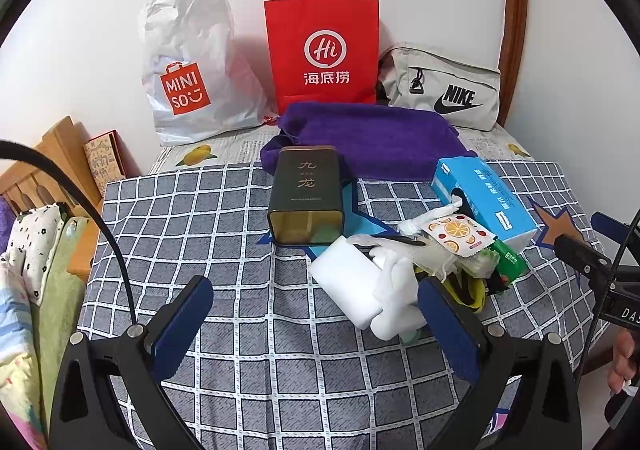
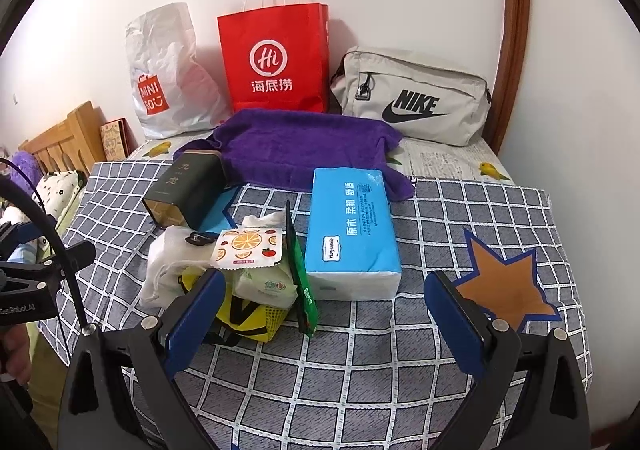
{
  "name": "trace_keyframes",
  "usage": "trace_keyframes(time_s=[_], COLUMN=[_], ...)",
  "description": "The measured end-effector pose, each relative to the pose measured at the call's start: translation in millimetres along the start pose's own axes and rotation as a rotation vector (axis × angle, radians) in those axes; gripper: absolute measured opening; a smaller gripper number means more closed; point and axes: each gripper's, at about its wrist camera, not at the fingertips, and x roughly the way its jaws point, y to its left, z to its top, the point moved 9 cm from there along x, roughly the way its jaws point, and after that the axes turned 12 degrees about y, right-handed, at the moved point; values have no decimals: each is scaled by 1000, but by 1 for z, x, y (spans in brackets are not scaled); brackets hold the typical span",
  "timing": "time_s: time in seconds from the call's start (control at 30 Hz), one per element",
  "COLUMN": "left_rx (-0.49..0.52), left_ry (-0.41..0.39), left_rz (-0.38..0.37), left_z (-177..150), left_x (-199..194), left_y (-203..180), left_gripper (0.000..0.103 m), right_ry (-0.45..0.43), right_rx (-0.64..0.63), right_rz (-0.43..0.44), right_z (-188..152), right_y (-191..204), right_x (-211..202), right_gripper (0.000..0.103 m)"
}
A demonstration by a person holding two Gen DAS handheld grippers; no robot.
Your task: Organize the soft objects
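Two hand-held grippers, both with jaws spread wide and nothing between them: left hand-held gripper (image 1: pixel 316 324), right hand-held gripper (image 2: pixel 325 320). Both hover above the checked cloth (image 1: pixel 224 218) covering the bench, short of the clutter, so no grasp has begun by my reading.

Landmark: blue tissue pack (image 2: pixel 352 230). Soft-item pile sits just left of it: fruit-print wet-wipe sachet (image 2: pixel 246 246) on top, white drawstring pouch (image 2: pixel 168 266) at the far left of the pile, yellow mesh bag (image 2: pixel 256 314) underneath, pale green wipes pack (image 2: pixel 266 284) touching the dark green packet (image 2: pixel 304 290), which stands on edge against the tissue pack. White foam block (image 1: pixel 348 282) shows only in the left view, front-left of the pile.

Behind the tissue pack: purple towel (image 2: pixel 304 146), laid flat. Dark tin (image 1: pixel 306 194) lies on its side left of it, open end facing the cameras, probably the container or just a hard distractor. Against the wall, standing ready as likely receptacles: Miniso plastic bag (image 1: pixel 188 62), red paper bag (image 1: pixel 322 50), grey Nike pouch (image 1: pixel 444 86).

Hard to read: pile contents overlap, lower items mostly covered; black clip-like thing on top unclear. Tin interior is dim. Right edge of the left view shows the other rig and part of a hand, cut off.
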Motion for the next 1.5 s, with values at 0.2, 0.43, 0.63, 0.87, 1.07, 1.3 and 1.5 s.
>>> trace_keyframes(time_s=[0.2,0.43,0.63,0.87,1.07,1.3,1.5], left_rx=[4,7,11,7,-12,-17,-24], left_ry=[0,1,3,23,45,70,97], left_rz=[-1,-7,-4,2,3,2,-4], left_z=[1,3,4,4,-1,-5,-8], left_x=[-2,-2,0,12,25,40,55], left_y=[-1,-2,-3,-1,7,11,11], left_gripper=[103,103,103,103,103,103,103], right_ry=[1,1,-3,4,67,125,118], right_rx=[-1,-2,-2,-17,-29,-51,-51], right_rz=[0,4,0,10,11,44,60], right_z=[0,-1,0,-2,-16,-34,-33], right_y=[1,2,1,2,0,-2,-8], right_x=[0,0,0,9,43,73,82], right_gripper=[99,99,99,99,96,75,60])
